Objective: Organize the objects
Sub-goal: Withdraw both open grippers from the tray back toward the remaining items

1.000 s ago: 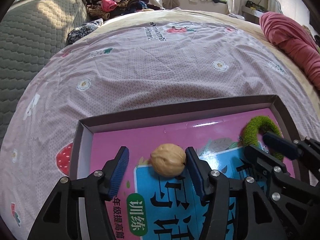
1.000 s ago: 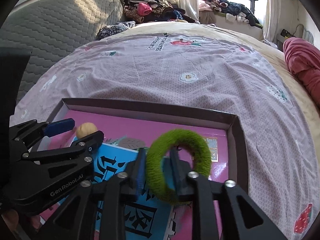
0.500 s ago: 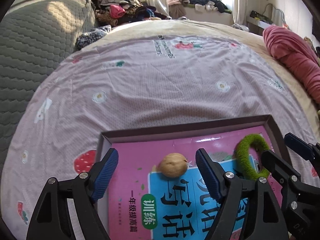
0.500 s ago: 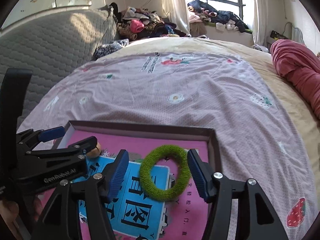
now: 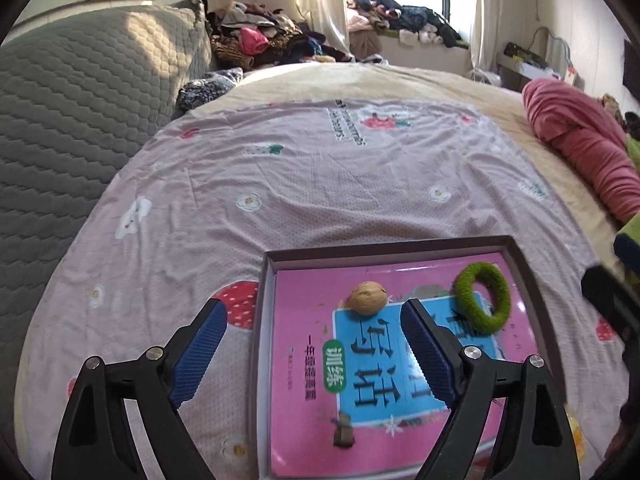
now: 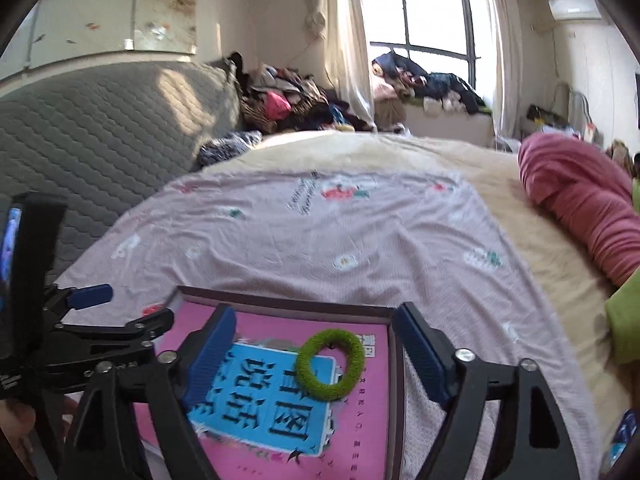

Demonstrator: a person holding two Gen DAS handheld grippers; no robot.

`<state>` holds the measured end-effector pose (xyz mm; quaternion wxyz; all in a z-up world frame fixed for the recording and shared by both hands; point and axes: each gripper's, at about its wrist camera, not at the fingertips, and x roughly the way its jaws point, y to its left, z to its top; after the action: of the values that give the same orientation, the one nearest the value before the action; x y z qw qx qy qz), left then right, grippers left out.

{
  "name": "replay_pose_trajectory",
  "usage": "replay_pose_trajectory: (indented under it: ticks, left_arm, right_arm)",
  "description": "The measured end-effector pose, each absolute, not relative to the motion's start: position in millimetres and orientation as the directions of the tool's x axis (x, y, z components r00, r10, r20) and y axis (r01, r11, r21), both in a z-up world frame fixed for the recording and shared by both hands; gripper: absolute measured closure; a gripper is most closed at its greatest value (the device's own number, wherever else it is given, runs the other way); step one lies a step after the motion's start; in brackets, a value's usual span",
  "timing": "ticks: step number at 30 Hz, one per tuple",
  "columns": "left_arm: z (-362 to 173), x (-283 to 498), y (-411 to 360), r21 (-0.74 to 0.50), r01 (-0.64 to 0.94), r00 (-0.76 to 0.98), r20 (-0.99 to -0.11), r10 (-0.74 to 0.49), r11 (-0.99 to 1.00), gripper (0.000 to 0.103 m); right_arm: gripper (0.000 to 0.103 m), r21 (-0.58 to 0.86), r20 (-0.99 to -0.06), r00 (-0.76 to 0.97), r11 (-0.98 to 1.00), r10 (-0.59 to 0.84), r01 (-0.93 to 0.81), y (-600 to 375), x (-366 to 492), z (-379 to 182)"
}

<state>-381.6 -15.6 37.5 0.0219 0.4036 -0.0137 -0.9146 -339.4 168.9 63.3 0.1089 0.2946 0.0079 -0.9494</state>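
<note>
My left gripper and right gripper have just spread wide, both empty. The tan round walnut and fuzzy green ring rest on the pink glossy book inside the shallow dark box. Jostling the box could roll the walnut off.

A tan walnut and a fuzzy green ring, lying flat, rest apart on a pink-and-blue book inside a shallow dark-rimmed box, lower centre of frame.
</note>
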Motion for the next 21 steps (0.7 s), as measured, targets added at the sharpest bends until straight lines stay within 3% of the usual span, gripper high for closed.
replay_pose_trajectory:
  ticks: [11, 21]
  left_arm:
    - [71.9, -310.2, -25.5, -0.026, 0.023, -0.707, -0.707, 0.002, -0.999, 0.012]
    - [97.0, -251.8, -40.1, -0.008, 0.014, -0.710, -0.704, -0.005, -1.000, 0.012]
  right_arm:
    - [0.017, 0.027, -0.607, -0.762, -0.965, -0.224, 0.262, 162.1, -267.2, 69.3]
    - [0.017, 0.008, -0.613, -0.754, -0.956, -0.235, 0.292, 149.7, -207.2, 85.3]
